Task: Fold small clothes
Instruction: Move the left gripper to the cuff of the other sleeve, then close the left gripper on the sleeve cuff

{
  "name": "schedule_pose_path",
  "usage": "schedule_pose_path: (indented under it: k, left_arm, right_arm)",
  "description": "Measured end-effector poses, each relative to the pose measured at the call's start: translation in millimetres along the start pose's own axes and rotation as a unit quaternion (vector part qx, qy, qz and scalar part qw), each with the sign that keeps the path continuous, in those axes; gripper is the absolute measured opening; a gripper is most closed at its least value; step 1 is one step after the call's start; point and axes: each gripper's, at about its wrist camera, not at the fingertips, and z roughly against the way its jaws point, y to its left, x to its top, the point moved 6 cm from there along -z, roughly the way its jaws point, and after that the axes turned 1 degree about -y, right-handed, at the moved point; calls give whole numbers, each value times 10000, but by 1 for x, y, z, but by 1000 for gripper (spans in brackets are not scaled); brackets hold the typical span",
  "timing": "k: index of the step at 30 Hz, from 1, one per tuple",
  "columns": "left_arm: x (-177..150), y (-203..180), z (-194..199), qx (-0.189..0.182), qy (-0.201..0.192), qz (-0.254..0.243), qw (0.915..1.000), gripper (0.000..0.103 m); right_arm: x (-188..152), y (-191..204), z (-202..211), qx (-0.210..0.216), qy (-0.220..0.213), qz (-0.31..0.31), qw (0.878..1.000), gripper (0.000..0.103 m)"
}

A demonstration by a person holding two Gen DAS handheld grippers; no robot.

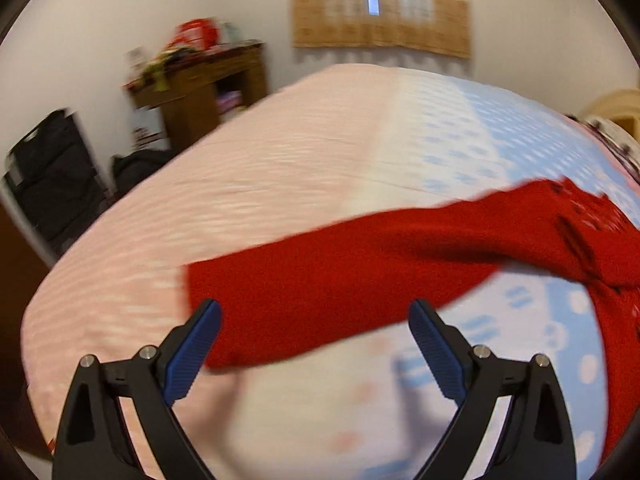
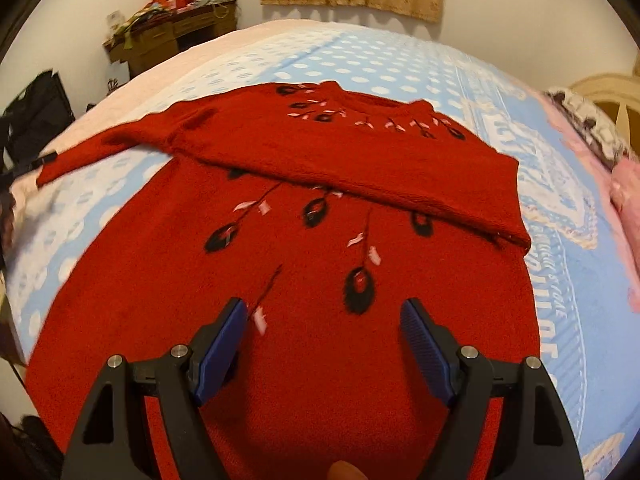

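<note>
We find the red sweater (image 2: 288, 320) flat on the bed (image 2: 460, 76), one sleeve (image 2: 360, 164) already folded across the chest. The outstretched sleeve (image 1: 320, 292) runs from lower centre to the right edge (left wrist view), cuff between the left gripper (image 1: 314, 308) jaws, spread and empty. The right gripper (image 2: 324, 308), likewise released, hovers over the hem.

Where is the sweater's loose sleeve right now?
In the left wrist view the sleeve stretches across the bed, its cuff end just ahead of the open left claw.
</note>
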Motion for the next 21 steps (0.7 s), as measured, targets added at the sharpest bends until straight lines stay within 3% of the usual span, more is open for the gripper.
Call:
schedule_pose_path:
  k: [5, 9, 11, 15, 21]
  left_arm:
    - [0, 47, -6, 372, 22, 538, 9979, 97]
    - [-3, 57, -15, 454, 79, 604, 9971, 96]
    - [-6, 56, -21, 318, 184, 673, 9971, 94]
    - [-9, 53, -35, -42, 448, 901, 9949, 83]
    - [-11, 42, -50, -74, 765, 819, 9937, 59]
  right_arm:
    - [-8, 7, 3, -17, -53, 98, 9999, 80]
    - [-11, 5, 2, -52, -53, 63, 10000, 80]
    - [-13, 5, 1, -64, -42, 51, 10000, 80]
    - [-14, 8, 1, -141, -70, 133, 9998, 80]
    - [-16, 6, -1, -72, -39, 30, 10000, 80]
